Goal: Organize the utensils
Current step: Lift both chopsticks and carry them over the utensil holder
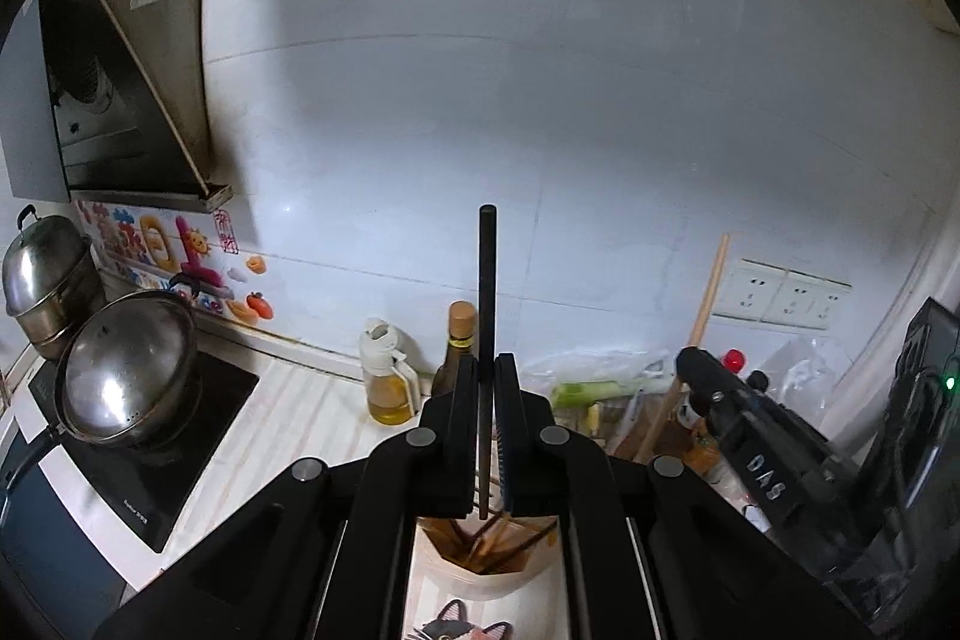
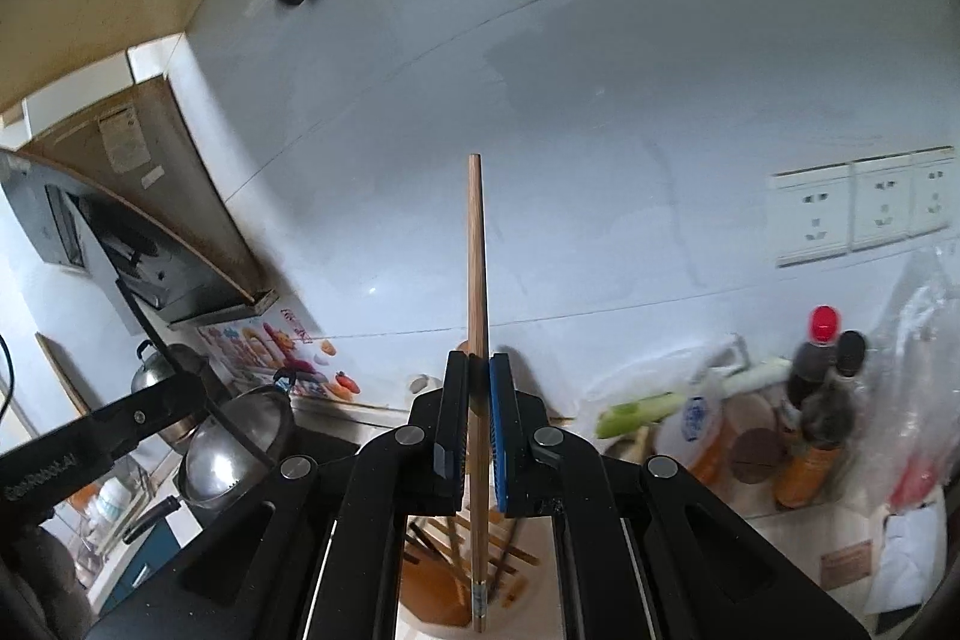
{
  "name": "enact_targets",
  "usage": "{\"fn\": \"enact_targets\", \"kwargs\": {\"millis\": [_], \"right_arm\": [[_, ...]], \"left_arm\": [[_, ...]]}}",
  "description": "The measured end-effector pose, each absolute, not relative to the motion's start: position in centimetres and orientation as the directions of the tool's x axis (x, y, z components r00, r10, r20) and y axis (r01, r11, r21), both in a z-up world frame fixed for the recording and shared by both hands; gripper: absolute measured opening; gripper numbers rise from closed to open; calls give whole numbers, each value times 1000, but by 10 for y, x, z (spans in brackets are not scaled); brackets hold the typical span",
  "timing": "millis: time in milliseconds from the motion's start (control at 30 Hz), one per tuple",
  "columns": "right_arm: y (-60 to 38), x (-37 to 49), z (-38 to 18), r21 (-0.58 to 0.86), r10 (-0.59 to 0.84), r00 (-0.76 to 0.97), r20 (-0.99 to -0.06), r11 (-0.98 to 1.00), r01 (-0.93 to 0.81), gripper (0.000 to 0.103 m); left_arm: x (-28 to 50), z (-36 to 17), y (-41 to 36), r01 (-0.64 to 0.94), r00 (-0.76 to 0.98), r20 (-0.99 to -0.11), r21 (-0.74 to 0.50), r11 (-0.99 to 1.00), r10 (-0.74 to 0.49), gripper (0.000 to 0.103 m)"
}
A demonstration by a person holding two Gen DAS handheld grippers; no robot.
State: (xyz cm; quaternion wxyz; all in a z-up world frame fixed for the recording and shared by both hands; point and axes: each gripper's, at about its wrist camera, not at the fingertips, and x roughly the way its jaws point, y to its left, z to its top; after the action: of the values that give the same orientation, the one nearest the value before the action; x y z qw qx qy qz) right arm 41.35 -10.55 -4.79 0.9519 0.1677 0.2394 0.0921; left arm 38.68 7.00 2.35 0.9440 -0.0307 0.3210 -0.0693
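Observation:
My left gripper (image 1: pixel 486 370) is shut on a black chopstick (image 1: pixel 486 280) that stands upright between the pads, its lower end over a cream utensil holder (image 1: pixel 480 577) with several wooden chopsticks inside. My right gripper (image 2: pixel 478 370) is shut on a light wooden chopstick (image 2: pixel 476 250), also upright, its lower tip reaching into the same holder (image 2: pixel 432 598). The right gripper shows as a black arm at the right of the left wrist view (image 1: pixel 756 442); the left gripper shows at the left of the right wrist view (image 2: pixel 102 436).
An induction hob (image 1: pixel 150 454) with a lidded steel pan (image 1: pixel 129 376) and a steel pot (image 1: pixel 45 274) lies left. An oil jug (image 1: pixel 387 382), a brown bottle (image 1: pixel 459 340), leeks (image 1: pixel 588 391), sauce bottles (image 2: pixel 819 382), plastic bags and wall sockets (image 2: pixel 864 202) stand behind and right.

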Motion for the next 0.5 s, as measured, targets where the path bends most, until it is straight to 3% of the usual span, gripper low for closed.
{"fn": "enact_targets", "kwargs": {"millis": [500], "right_arm": [[-64, 425, -99, 386, 265, 895, -359, 915, -116, 7]], "left_arm": [[422, -34, 100, 77, 707, -691, -138, 988, -151, 3]]}}
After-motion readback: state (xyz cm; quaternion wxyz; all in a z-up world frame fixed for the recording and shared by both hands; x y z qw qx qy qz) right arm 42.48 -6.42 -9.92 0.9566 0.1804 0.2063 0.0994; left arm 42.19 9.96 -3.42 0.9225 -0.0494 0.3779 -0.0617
